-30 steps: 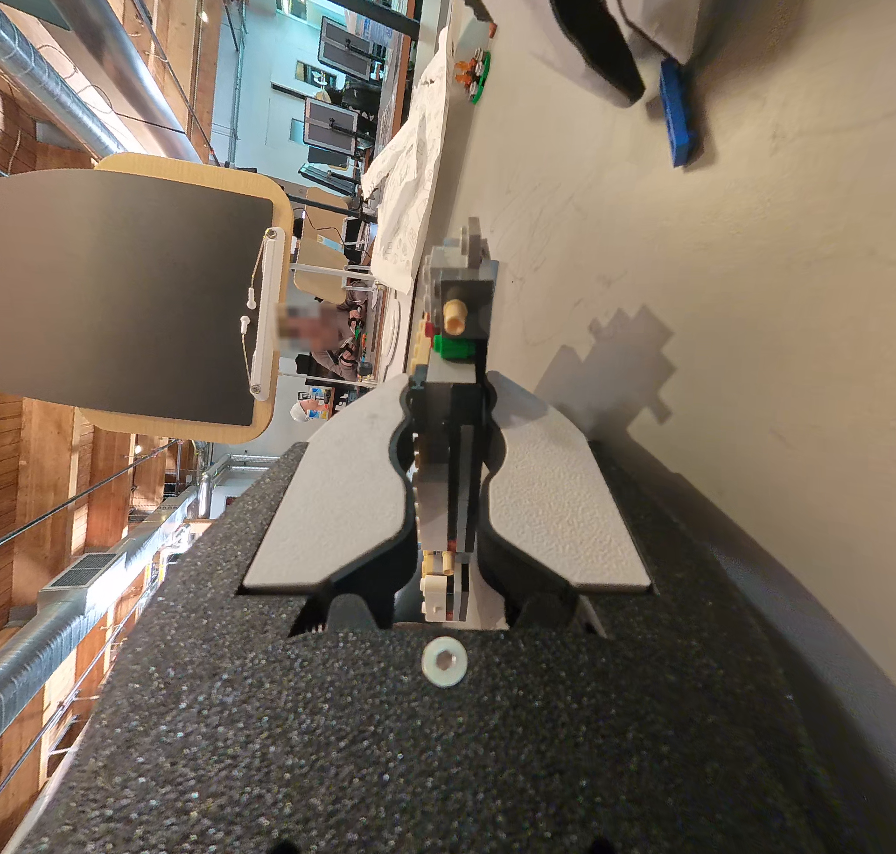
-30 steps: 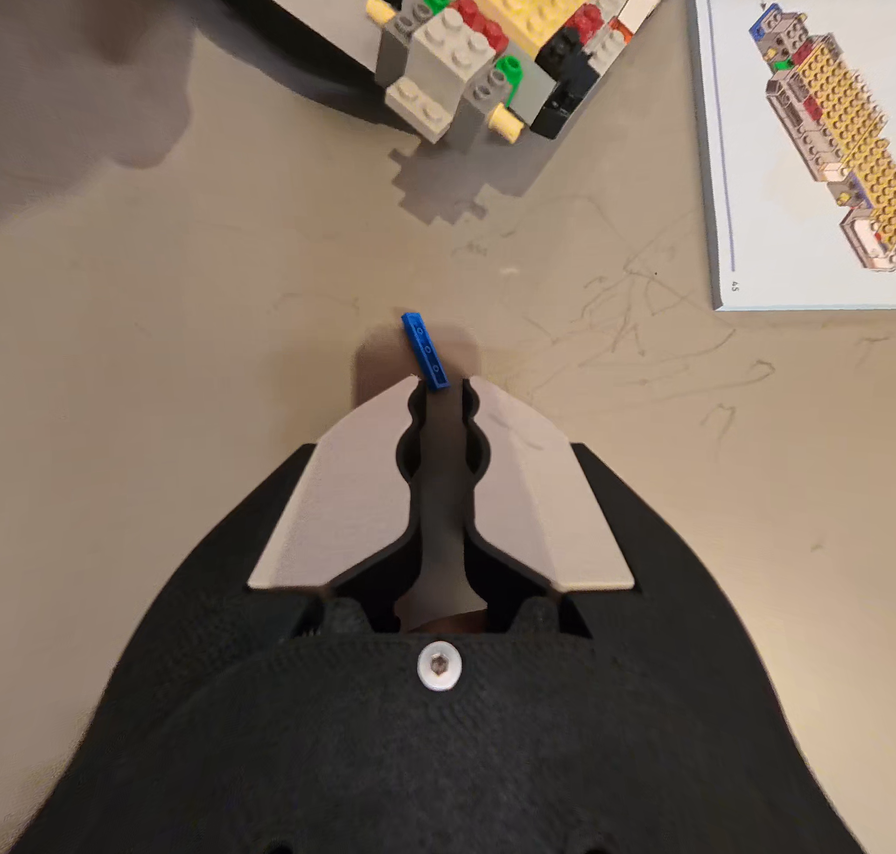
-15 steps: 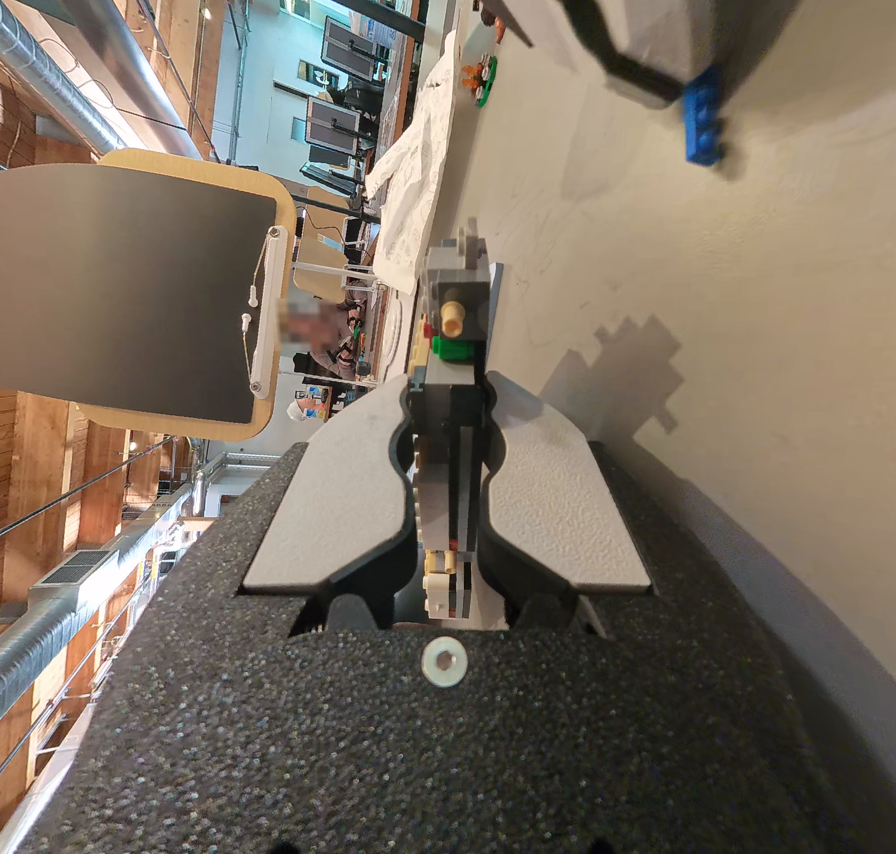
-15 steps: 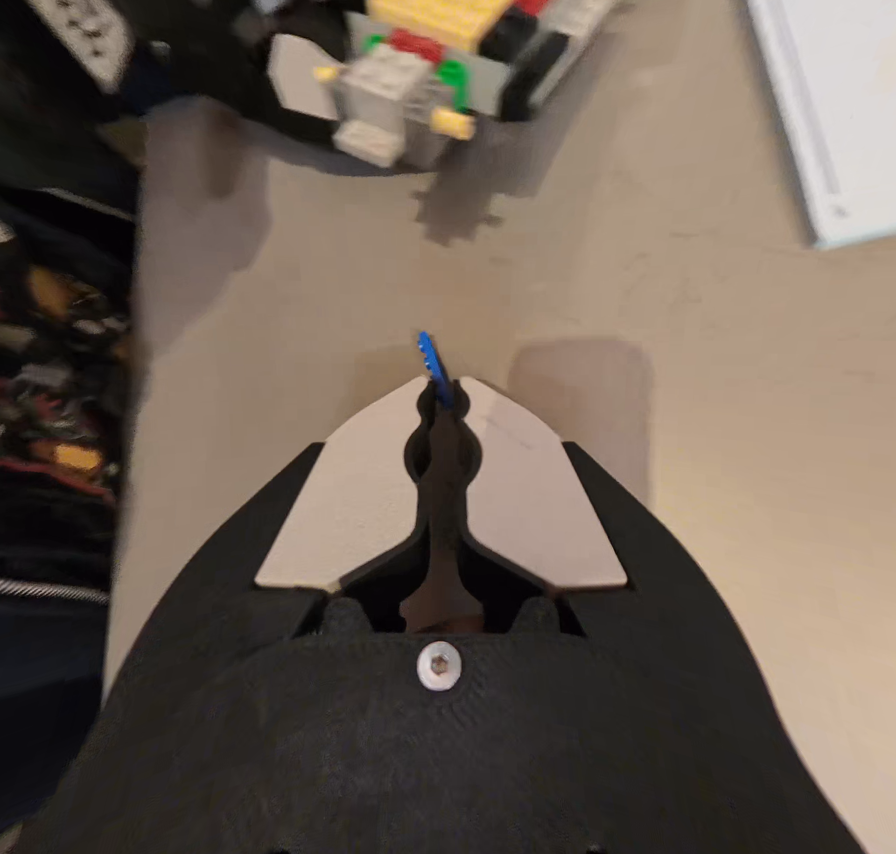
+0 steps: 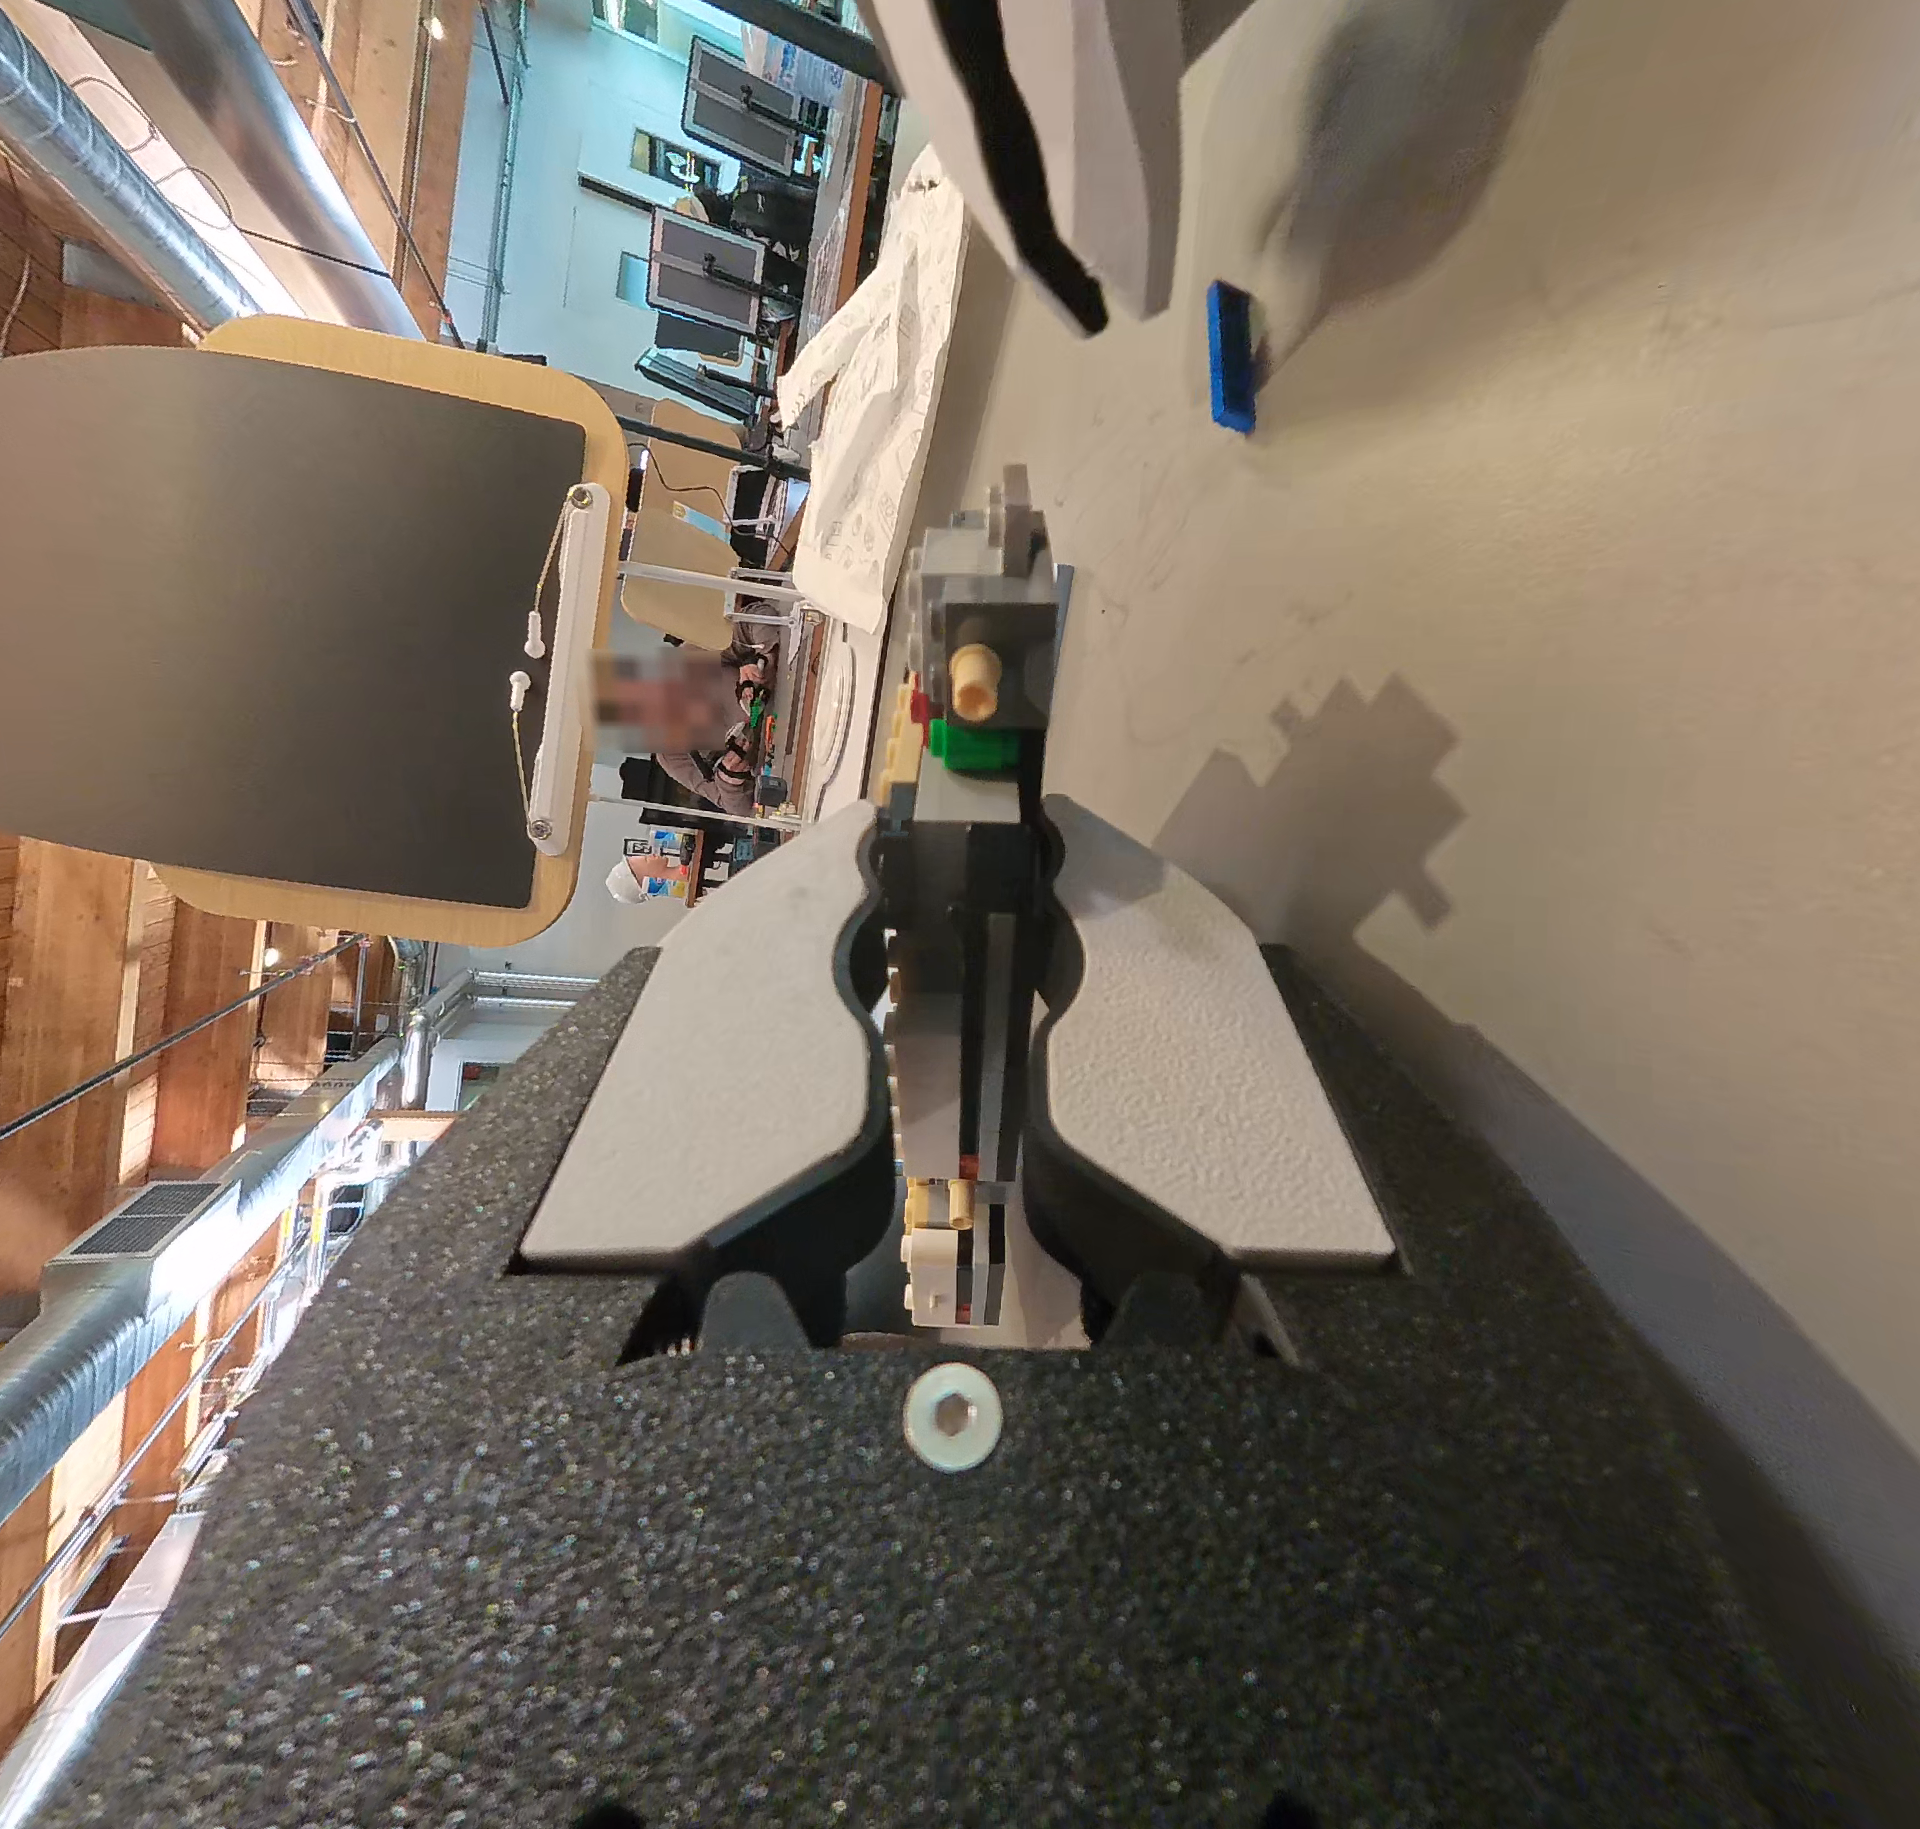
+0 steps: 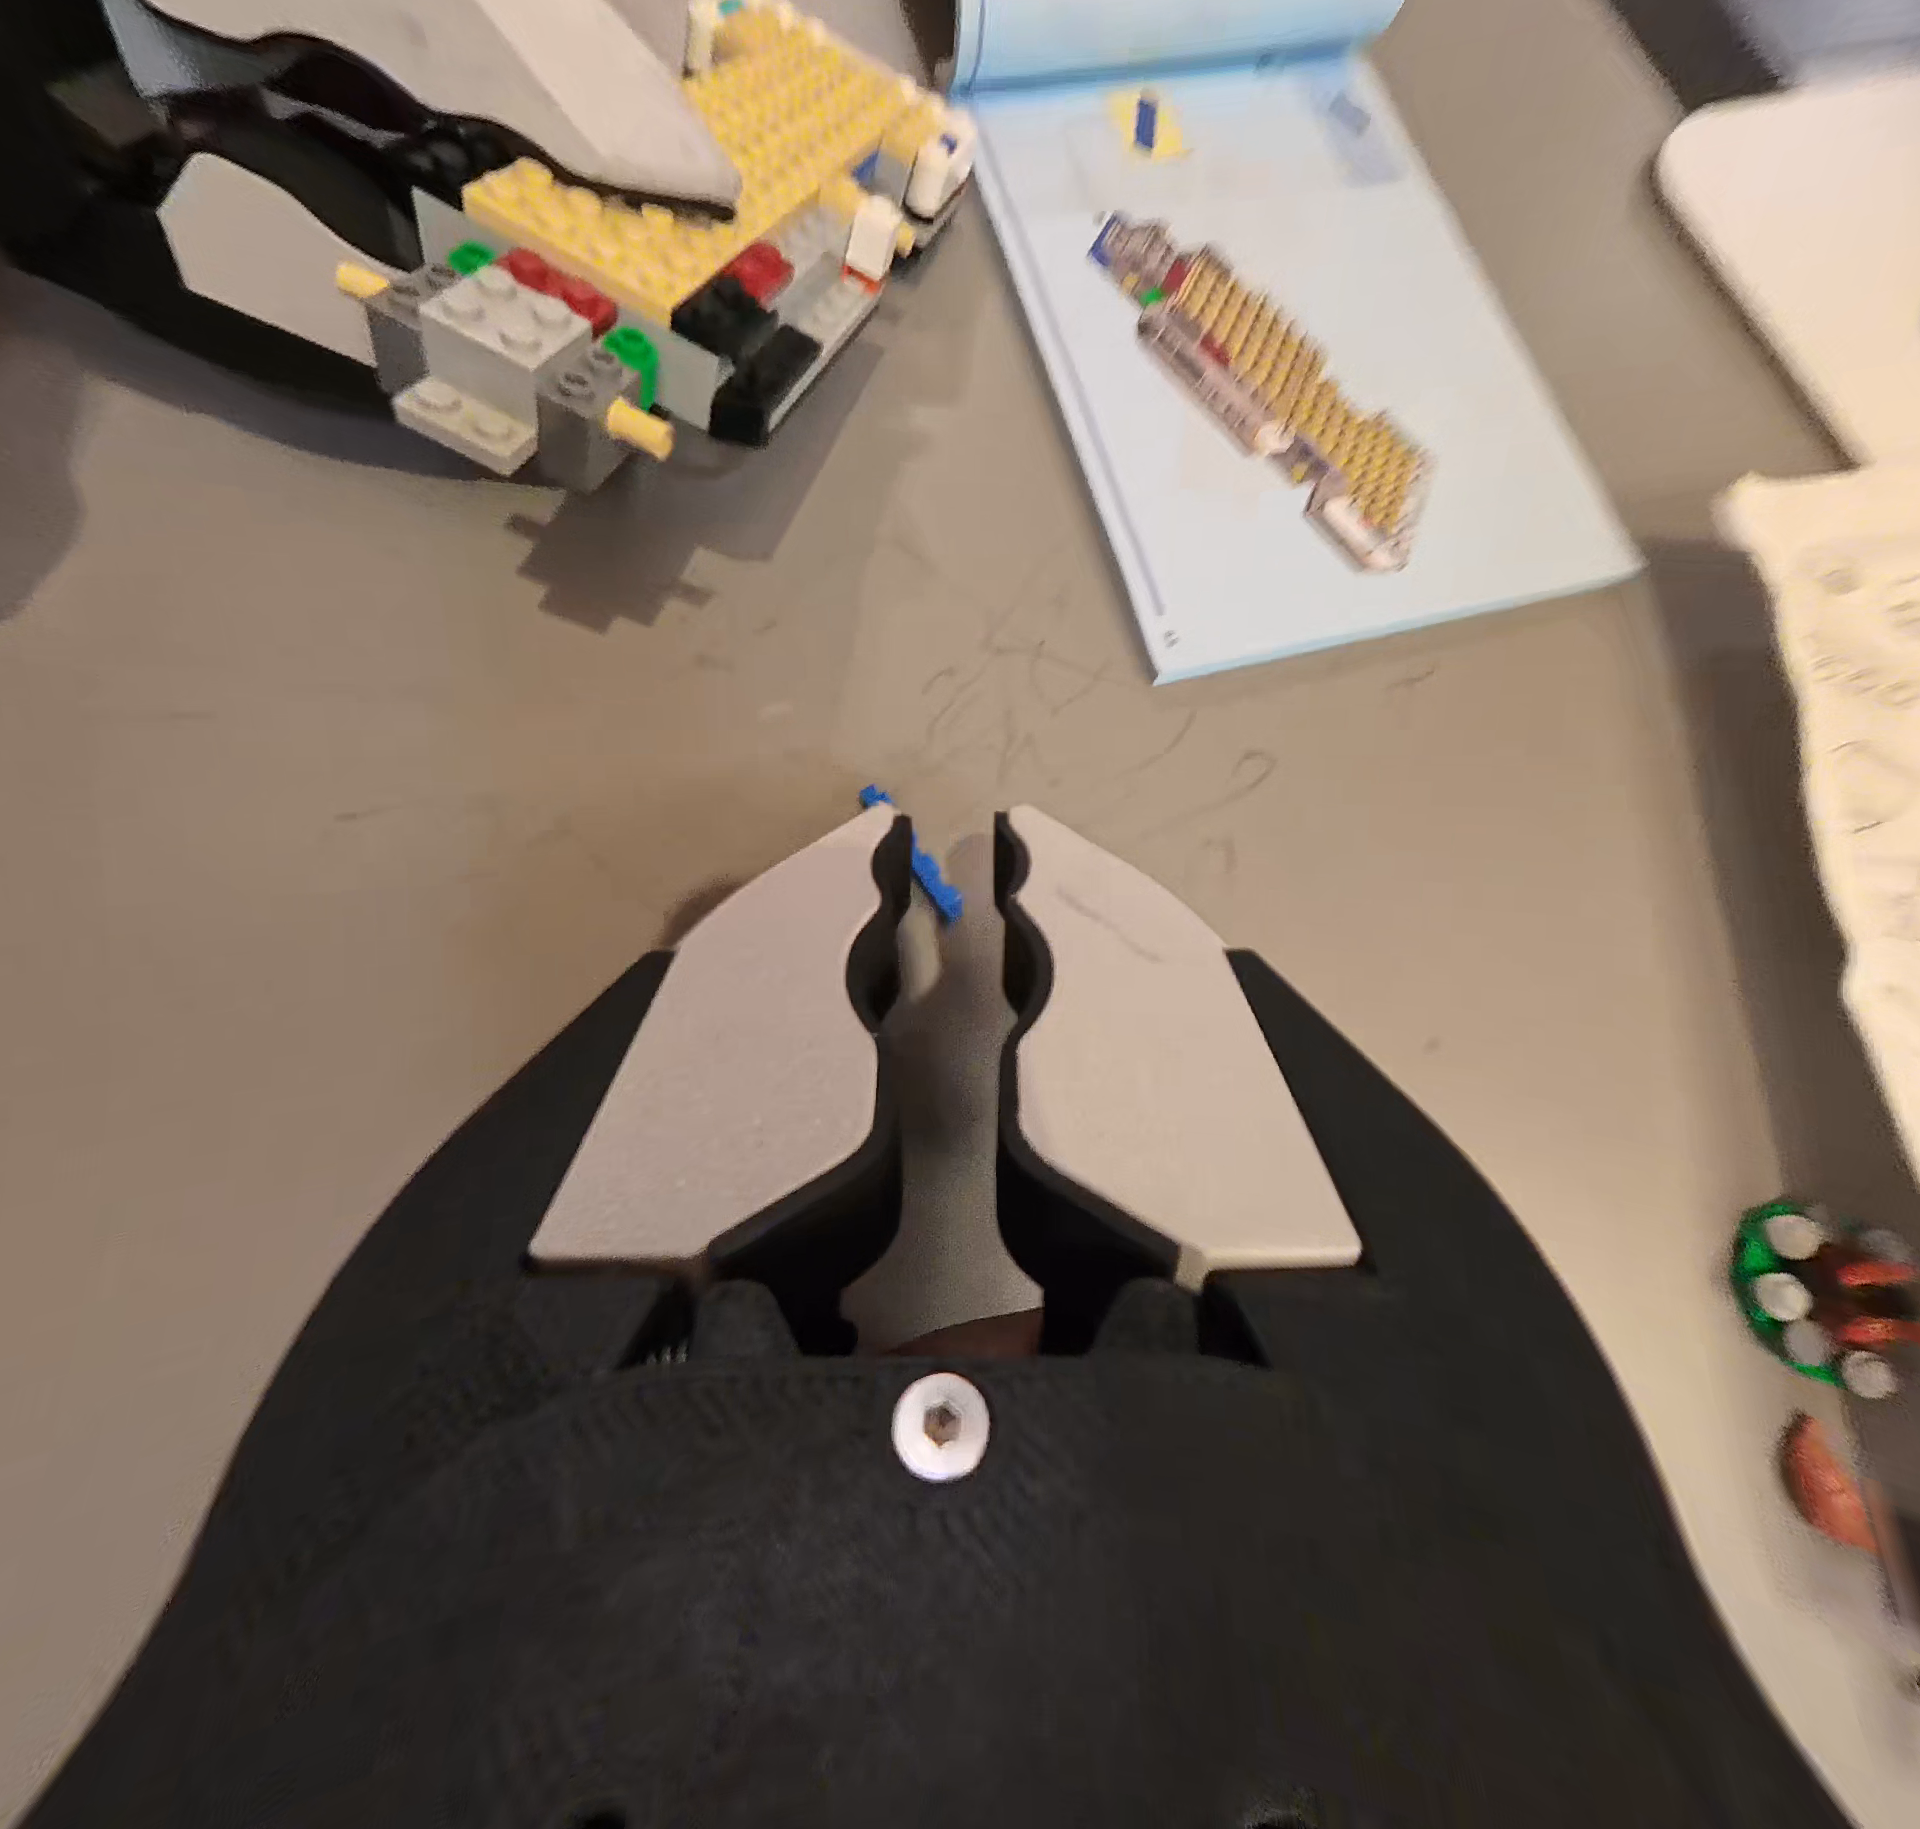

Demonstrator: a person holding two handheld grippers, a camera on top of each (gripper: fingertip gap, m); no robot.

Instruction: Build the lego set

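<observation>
A: The brick model (image 6: 665, 252), tan-studded on top with grey, red, black and green pieces, is clamped in the left gripper (image 5: 961, 823), both fingers (image 5: 769, 1031) pressed against its flat sides. It juts forward past the fingertips, low over the beige table (image 5: 1558, 636), throwing a stepped shadow on it.

B: And the right gripper (image 6: 948, 823)?

A: Its jaws stand apart. A small blue plate (image 6: 932, 875) sits between them, leaning against the inner edge of the left finger (image 6: 748, 1031); a clear gap separates it from the other finger, so it isn't gripped. In the left wrist view the same plate (image 5: 1231, 356) lies on the table just off the right gripper's fingertips.

B: What's around?

A: An open instruction booklet (image 6: 1299, 377) lies just beyond the model, to its right. A green round piece with white studs (image 6: 1808, 1301) sits at the right edge, near crumpled printed paper (image 6: 1849, 740). Scribble marks on the table lie ahead of the right gripper. Between the plate and the model the tabletop carries only the model's shadow.

B: Background?

A: A chair with a dark seat (image 5: 270, 616), ducts, monitors and a person at another table.
</observation>
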